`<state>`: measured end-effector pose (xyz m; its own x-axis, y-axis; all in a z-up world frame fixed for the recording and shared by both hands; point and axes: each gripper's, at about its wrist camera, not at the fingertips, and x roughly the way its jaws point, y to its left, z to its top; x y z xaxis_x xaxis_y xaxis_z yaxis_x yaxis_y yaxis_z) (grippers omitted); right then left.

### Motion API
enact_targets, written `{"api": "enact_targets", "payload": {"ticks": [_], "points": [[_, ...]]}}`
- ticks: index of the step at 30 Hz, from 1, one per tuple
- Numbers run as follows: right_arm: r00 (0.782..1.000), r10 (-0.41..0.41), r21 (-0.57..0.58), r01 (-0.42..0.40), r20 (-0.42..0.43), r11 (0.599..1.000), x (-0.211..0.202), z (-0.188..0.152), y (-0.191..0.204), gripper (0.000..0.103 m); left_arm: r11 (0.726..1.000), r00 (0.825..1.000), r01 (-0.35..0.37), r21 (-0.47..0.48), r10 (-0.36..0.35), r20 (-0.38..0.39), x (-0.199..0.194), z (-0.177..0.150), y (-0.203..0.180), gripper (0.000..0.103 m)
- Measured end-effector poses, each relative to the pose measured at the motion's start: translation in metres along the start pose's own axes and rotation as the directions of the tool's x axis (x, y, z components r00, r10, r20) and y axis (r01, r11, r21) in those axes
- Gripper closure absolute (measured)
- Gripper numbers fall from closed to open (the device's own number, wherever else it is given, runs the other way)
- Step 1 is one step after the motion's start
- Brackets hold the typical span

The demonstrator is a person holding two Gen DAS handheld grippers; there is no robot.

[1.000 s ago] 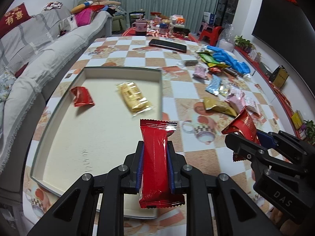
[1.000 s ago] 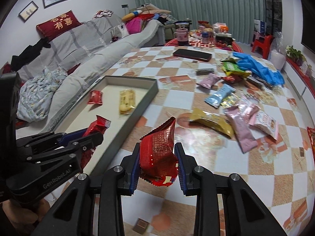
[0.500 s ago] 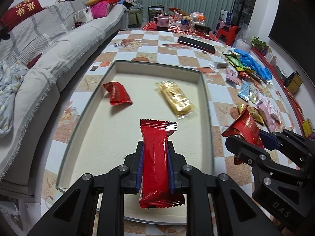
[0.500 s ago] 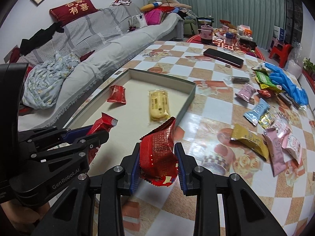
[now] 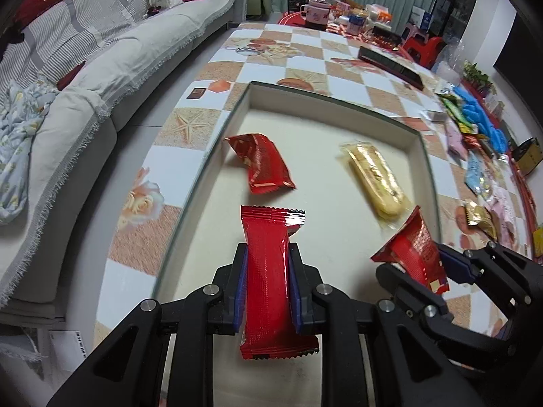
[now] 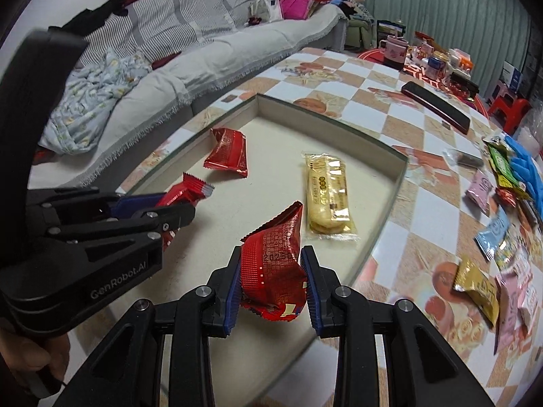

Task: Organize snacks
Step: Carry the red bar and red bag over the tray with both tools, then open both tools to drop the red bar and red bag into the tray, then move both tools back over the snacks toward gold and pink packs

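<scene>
My left gripper is shut on a long red snack bar, held over the near part of the shallow cream tray. My right gripper is shut on a crumpled red snack packet, also over the tray. In the tray lie a small red packet and a gold-wrapped cake. The right gripper with its red packet shows at the right of the left wrist view. The left gripper shows at the left of the right wrist view.
Several loose snack packets lie on the checkered table to the right of the tray, with a blue glove and a dark phone-like slab farther back. A grey sofa runs along the table's left side.
Both grippers have moved left and forward with their red snacks, from over the table to over the tray. The tray's contents have not moved.
</scene>
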<state>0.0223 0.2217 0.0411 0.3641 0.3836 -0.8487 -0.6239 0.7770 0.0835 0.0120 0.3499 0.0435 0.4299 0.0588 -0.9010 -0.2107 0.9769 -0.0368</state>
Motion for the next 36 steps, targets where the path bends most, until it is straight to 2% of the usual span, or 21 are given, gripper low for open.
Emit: {"api": "enact_targets", "payload": {"ticks": [1, 2, 5, 6, 7, 8, 9, 12, 15, 19, 21, 23, 26, 27, 28, 29, 32, 35, 36], "points": [[0.999, 0.027, -0.006, -0.027, -0.019, 1.0, 0.006, 0.003, 0.001, 0.069, 1.0, 1.0, 0.001, 0.0, -0.001, -0.011, 0.003, 0.003, 0.002, 0.071], [0.998, 0.048, -0.014, -0.048, -0.032, 0.999, 0.01, 0.005, 0.002, 0.068, 1.0, 1.0, 0.007, -0.006, -0.007, -0.017, 0.005, 0.005, 0.004, 0.059], [0.999, 0.037, -0.032, -0.037, -0.024, 0.999, 0.007, 0.006, 0.004, 0.068, 1.0, 1.0, -0.007, -0.025, 0.007, 0.024, -0.001, 0.005, 0.01, 0.039], [0.999, 0.038, -0.026, -0.038, -0.003, 0.999, 0.001, 0.003, 0.0, 0.055, 0.999, 0.999, -0.005, -0.036, 0.006, 0.037, -0.005, 0.004, 0.012, 0.037], [0.999, 0.037, -0.02, -0.037, 0.017, 0.999, -0.005, 0.001, -0.003, 0.029, 0.999, 0.999, 0.006, -0.047, -0.004, 0.043, -0.007, 0.003, 0.014, 0.036], [0.998, 0.03, -0.01, -0.029, 0.055, 1.0, -0.014, -0.003, -0.007, 0.02, 0.998, 0.999, 0.023, -0.059, -0.02, 0.05, -0.01, 0.003, 0.015, 0.036], [0.994, 0.02, 0.008, -0.021, 0.108, 1.0, -0.027, -0.009, -0.014, 0.017, 0.997, 0.998, 0.041, -0.063, -0.037, 0.058, -0.013, 0.001, 0.014, 0.036], [0.983, 0.018, 0.093, -0.036, 0.183, 0.995, -0.058, -0.028, -0.044, 0.017, 0.996, 0.994, 0.073, -0.052, -0.069, 0.08, -0.022, -0.003, -0.001, 0.036], [0.972, -0.054, 0.169, 0.015, 0.227, 0.986, -0.083, -0.056, -0.081, 0.017, 0.992, 0.988, 0.124, -0.003, -0.124, 0.098, -0.036, -0.009, -0.032, 0.035], [0.97, -0.181, 0.298, 0.126, 0.163, 0.946, -0.094, -0.104, -0.147, 0.017, 0.974, 0.972, 0.206, 0.093, -0.215, 0.096, -0.051, -0.02, -0.093, 0.029], [0.964, -0.243, 0.353, 0.194, 0.103, 0.915, -0.097, -0.131, -0.181, 0.017, 0.952, 0.959, 0.263, 0.16, -0.276, 0.07, -0.054, -0.027, -0.13, 0.028], [0.955, -0.292, 0.406, 0.249, 0.046, 0.879, -0.099, -0.157, -0.214, 0.017, 0.925, 0.951, 0.287, 0.248, -0.307, 0.043, -0.052, -0.033, -0.169, 0.028], [0.957, -0.291, 0.504, 0.252, -0.003, 0.826, -0.105, -0.191, -0.254, 0.017, 0.89, 0.958, 0.247, 0.383, -0.283, 0.039, -0.042, -0.035, -0.221, 0.027], [0.954, -0.299, 0.516, 0.245, 0.023, 0.821, -0.11, -0.198, -0.26, 0.014, 0.88, 0.963, 0.228, 0.417, -0.266, 0.035, -0.035, -0.032, -0.233, 0.027], [0.955, -0.295, 0.524, 0.236, 0.031, 0.819, -0.113, -0.203, -0.264, 0.003, 0.865, 0.969, 0.208, 0.456, -0.246, 0.025, -0.025, -0.025, -0.247, 0.027], [0.959, -0.282, 0.533, 0.218, 0.04, 0.818, -0.114, -0.206, -0.267, 0.0, 0.856, 0.974, 0.19, 0.481, -0.227, 0.019, -0.017, -0.02, -0.255, 0.027], [0.958, -0.278, 0.522, 0.199, 0.075, 0.829, -0.116, -0.206, -0.263, 0.001, 0.809, 0.987, 0.137, 0.572, -0.162, -0.007, 0.008, -0.002, -0.28, 0.027], [0.959, -0.273, 0.469, 0.21, 0.07, 0.858, -0.108, -0.202, -0.252, 0.001, 0.731, 0.987, 0.141, 0.668, -0.152, -0.042, 0.021, 0.008, -0.303, 0.027], [0.961, -0.268, 0.451, 0.21, 0.069, 0.868, -0.107, -0.2, -0.249, 0.0, 0.696, 0.987, 0.151, 0.702, -0.147, -0.067, 0.024, 0.01, -0.311, 0.027]]}}
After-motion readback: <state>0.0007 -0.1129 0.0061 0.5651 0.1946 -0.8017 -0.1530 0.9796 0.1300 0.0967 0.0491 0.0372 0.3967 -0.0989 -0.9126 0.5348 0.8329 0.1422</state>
